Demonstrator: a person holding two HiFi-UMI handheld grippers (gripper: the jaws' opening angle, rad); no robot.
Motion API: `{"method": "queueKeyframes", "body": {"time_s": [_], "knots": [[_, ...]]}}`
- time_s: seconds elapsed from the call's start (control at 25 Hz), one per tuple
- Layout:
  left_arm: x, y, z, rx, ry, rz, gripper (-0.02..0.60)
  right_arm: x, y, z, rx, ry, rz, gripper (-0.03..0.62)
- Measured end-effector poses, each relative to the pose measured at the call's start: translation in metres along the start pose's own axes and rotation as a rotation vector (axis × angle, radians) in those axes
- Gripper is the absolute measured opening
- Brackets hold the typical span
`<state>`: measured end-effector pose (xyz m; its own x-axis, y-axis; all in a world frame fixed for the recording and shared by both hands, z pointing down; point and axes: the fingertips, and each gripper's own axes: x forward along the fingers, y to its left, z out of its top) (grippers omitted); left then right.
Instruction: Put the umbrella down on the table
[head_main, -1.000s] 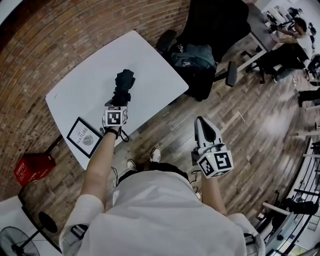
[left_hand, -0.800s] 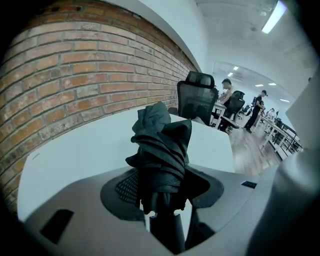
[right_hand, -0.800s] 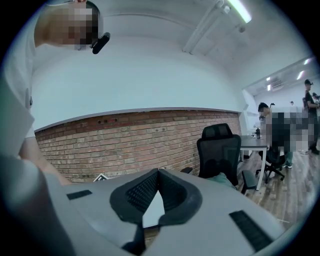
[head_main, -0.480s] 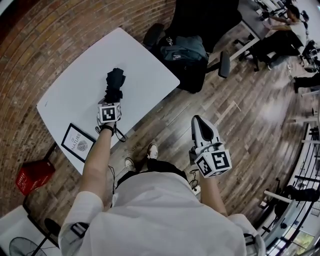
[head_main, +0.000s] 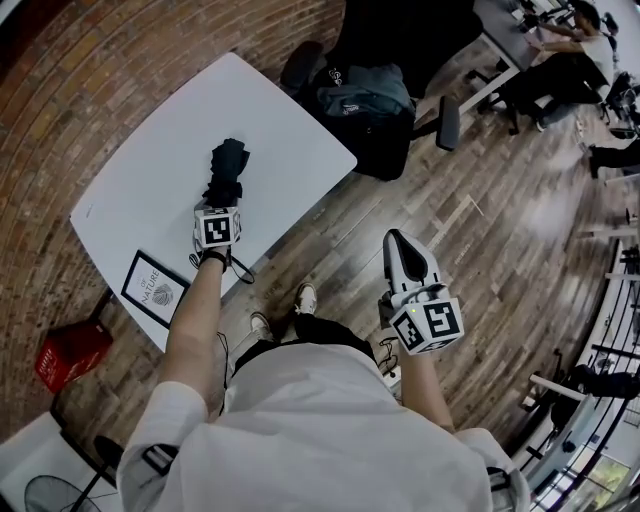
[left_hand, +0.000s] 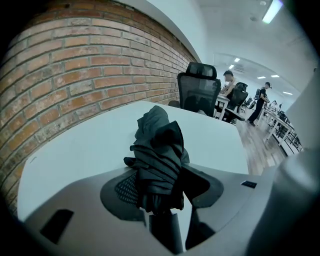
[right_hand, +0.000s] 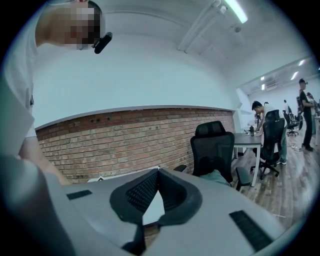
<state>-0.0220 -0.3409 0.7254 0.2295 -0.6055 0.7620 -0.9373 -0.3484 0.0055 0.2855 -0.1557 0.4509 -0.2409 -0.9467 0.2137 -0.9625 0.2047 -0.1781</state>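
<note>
Firmly clamped in the left tool (left_hand: 160, 187) (head_main: 221, 203): a folded black umbrella (left_hand: 159, 160) (head_main: 227, 168), pinched between both pads. Handle stub behind the pads, bundled canopy jutting straight out past the tips. Tool aimed steeply down and away from the body.

Directly beneath and ahead of that tool, the white bench (head_main: 140, 185) (left_hand: 75, 155), with the umbrella over its middle. Whether fabric touches the benchtop: impossible to judge from either view.

Behind the left tool and to its outer side, near the bench's close edge, a black-framed card (head_main: 153, 289) lying flat. Farther out on that side, off the bench and down on the floor, a red box (head_main: 68, 352). Beyond the bench, ahead of the tool, a brick wall (left_hand: 75, 70).

Over at the right tool (right_hand: 159, 171) (head_main: 400, 243): tips pressed together with nothing between them. Held roughly level over the wooden floor (head_main: 500, 230), well apart from the bench and the umbrella.

Ahead of it, a black office chair (right_hand: 212, 145) (head_main: 410, 40) with a dark bag (head_main: 365, 100) on it, just off the bench's far corner. Farther ahead and to the right, more desks, with people at them.
</note>
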Motion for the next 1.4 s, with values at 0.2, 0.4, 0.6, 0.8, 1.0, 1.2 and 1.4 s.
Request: {"method": "queueKeyframes", "body": {"time_s": [0.2, 0.4, 0.6, 0.8, 1.0, 1.2, 1.4], "knots": [[0.005, -0.001, -0.005, 0.012, 0.011, 0.002, 0.269, 0.004, 0.001, -0.002, 0.008, 0.004, 0.006, 0.018], [0.002, -0.006, -0.012, 0.041, 0.029, 0.002, 0.318, 0.004, 0.0, -0.002, 0.014, -0.004, 0.013, 0.018], [-0.008, -0.007, -0.006, 0.031, -0.003, -0.017, 0.356, 0.006, 0.005, -0.001, 0.019, -0.012, 0.03, 0.018], [-0.017, -0.008, -0.01, 0.052, -0.023, -0.023, 0.373, 0.009, 0.017, 0.003, 0.018, -0.032, 0.057, 0.018], [-0.025, -0.005, -0.01, 0.048, -0.033, -0.016, 0.376, 0.002, 0.018, 0.005, 0.021, -0.047, 0.055, 0.018], [-0.039, -0.007, -0.008, 0.029, -0.044, -0.018, 0.376, -0.009, 0.02, 0.005, 0.026, -0.06, 0.049, 0.018], [-0.051, -0.009, -0.011, 0.022, -0.059, -0.02, 0.376, -0.017, 0.024, 0.005, 0.032, -0.077, 0.054, 0.018]]}}
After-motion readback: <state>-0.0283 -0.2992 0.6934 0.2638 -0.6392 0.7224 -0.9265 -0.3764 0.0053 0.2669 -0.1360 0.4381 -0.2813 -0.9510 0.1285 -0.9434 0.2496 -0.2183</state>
